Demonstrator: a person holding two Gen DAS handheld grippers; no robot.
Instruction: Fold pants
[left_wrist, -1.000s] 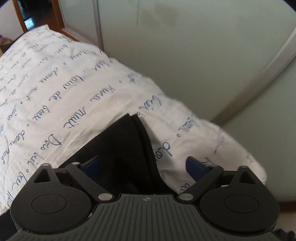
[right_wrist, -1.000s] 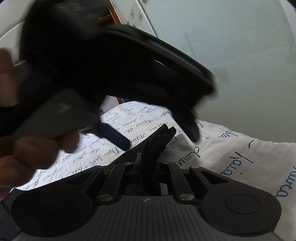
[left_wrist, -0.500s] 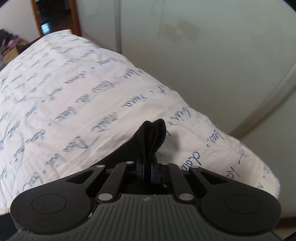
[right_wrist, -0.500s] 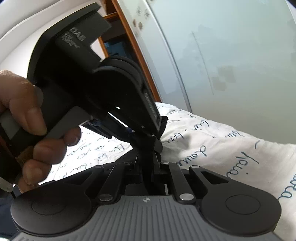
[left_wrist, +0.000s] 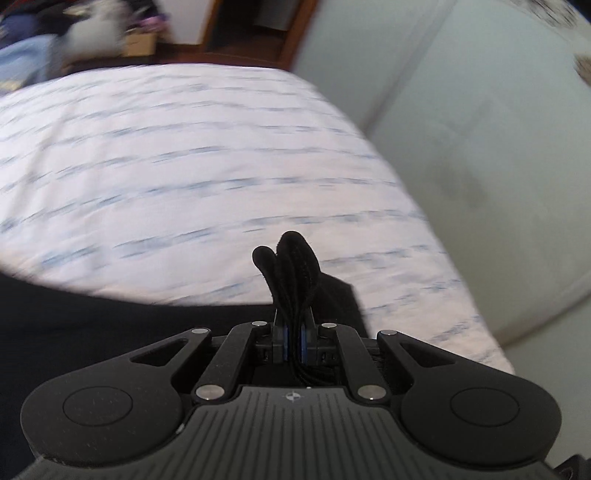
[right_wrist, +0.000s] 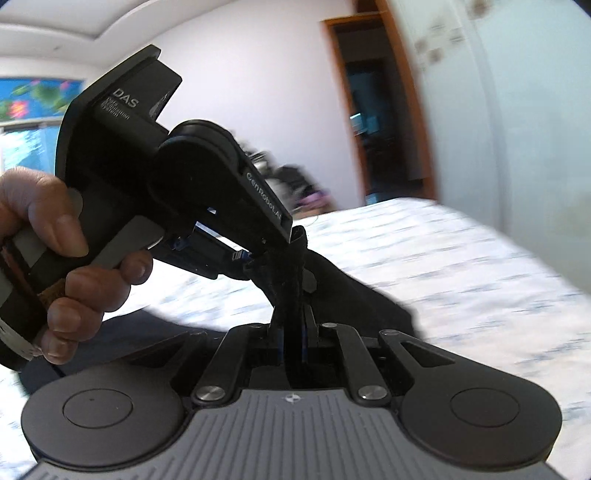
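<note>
The left tool (left_wrist: 291, 338) is pinching a bunched fold of the black pants (left_wrist: 295, 266) between its two blue pads, pressed tight on the cloth. Its jaws have just been closing, and the cloth is caught between them. A little tuft of the cloth sticks up past the tips. More of the pants spreads out dark below and to the left of the tool, lying on the bed (left_wrist: 184, 166). The bed has a white cover with rows of blue writing, all blurry here. Past the bed on the right is a pale green wall (left_wrist: 480, 129), and at the top is a dark doorway with a brown wooden frame (left_wrist: 295, 37). The right tool (right_wrist: 291, 339) is also pinching the black pants, with its pads pressed together on a thick strip of cloth that stands up between them. Just above it the left tool reaches in from the left and grips the same strip near the top, so the two tools are very close. A hand (right_wrist: 55, 266) wraps around the left tool's handle. The pants hang down from both tools to the bed behind.
</note>
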